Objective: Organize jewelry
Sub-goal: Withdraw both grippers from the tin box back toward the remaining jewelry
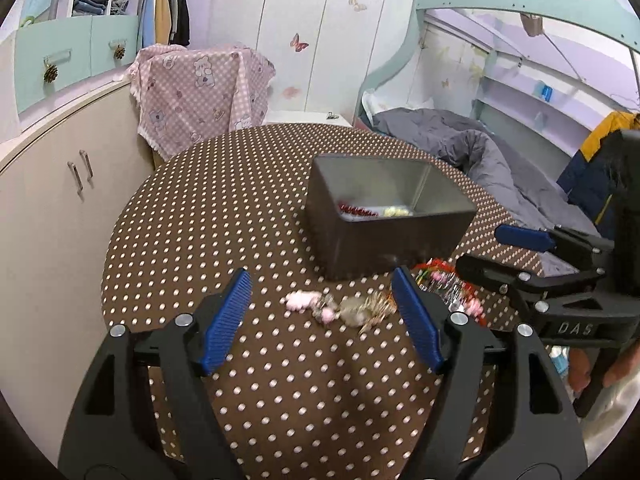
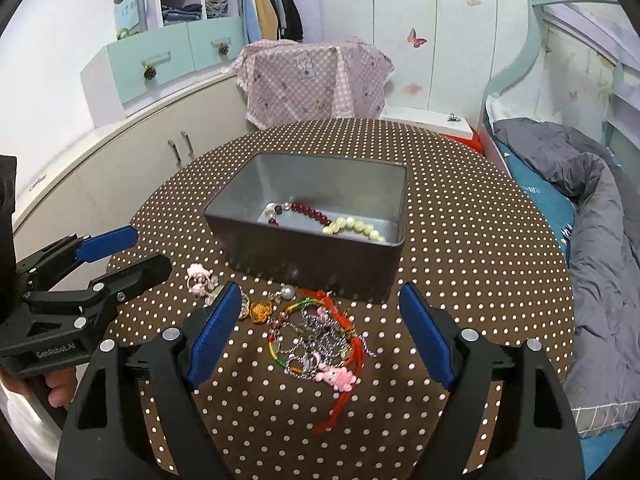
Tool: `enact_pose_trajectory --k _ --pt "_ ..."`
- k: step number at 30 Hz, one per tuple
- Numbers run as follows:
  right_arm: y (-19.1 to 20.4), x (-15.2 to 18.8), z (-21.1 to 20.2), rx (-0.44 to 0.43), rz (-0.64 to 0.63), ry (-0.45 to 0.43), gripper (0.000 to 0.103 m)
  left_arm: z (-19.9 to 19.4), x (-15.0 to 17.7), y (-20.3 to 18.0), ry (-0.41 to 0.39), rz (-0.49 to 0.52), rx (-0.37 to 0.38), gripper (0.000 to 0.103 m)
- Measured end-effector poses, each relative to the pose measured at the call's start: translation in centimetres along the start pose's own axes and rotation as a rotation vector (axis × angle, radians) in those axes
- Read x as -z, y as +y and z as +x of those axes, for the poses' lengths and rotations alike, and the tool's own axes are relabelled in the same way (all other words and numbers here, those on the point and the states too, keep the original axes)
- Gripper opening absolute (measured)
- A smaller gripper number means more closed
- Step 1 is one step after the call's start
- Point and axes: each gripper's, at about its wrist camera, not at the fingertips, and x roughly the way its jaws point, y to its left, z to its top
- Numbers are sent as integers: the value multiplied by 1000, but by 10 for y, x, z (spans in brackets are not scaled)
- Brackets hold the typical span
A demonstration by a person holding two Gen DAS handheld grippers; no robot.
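A grey metal box (image 1: 400, 236) (image 2: 304, 252) stands on the round dotted table (image 1: 240, 208) (image 2: 480, 240). Inside lie a red bead bracelet (image 2: 308, 211) and a cream bead bracelet (image 2: 354, 227). In front of the box lies loose jewelry: a pink charm piece (image 1: 302, 300) (image 2: 199, 276), a gold piece (image 1: 372, 308), an orange charm (image 2: 261, 312), a pearl (image 2: 287, 291), and a tangle of silver chains with red cord (image 2: 320, 340). My left gripper (image 1: 322, 320) is open just above the pink and gold pieces. My right gripper (image 2: 320, 332) is open over the chain tangle.
A cream cabinet (image 1: 48, 216) stands left of the table. A pink cloth-covered stand (image 1: 200, 88) (image 2: 316, 80) is behind it. A bed with a grey duvet (image 1: 480, 148) (image 2: 592, 216) lies to the right. A white box (image 2: 432, 120) sits beyond the table's far edge.
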Motion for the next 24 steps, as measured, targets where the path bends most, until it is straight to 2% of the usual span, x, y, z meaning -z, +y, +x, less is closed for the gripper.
enact_pose_trajectory --k 5,9,14,17,19,21,24 --pt "0 5 5 13 18 26 77 0 9 3 5 4 8 72" --pt "2 8 9 17 26 46 77 0 15 3 -9 23 58 72" --pt "2 10 11 20 32 59 77 6 17 -2 -13 41 65 71" --pt "3 11 13 21 29 68 77 11 16 -5 -2 47 101 53" --pt "3 12 15 21 30 75 77 14 16 -9 6 55 111 51" --pt "4 12 16 19 30 81 77 16 16 -16 11 74 129 42" --pt "2 13 16 33 32 81 77 17 15 -25 5 109 147 40"
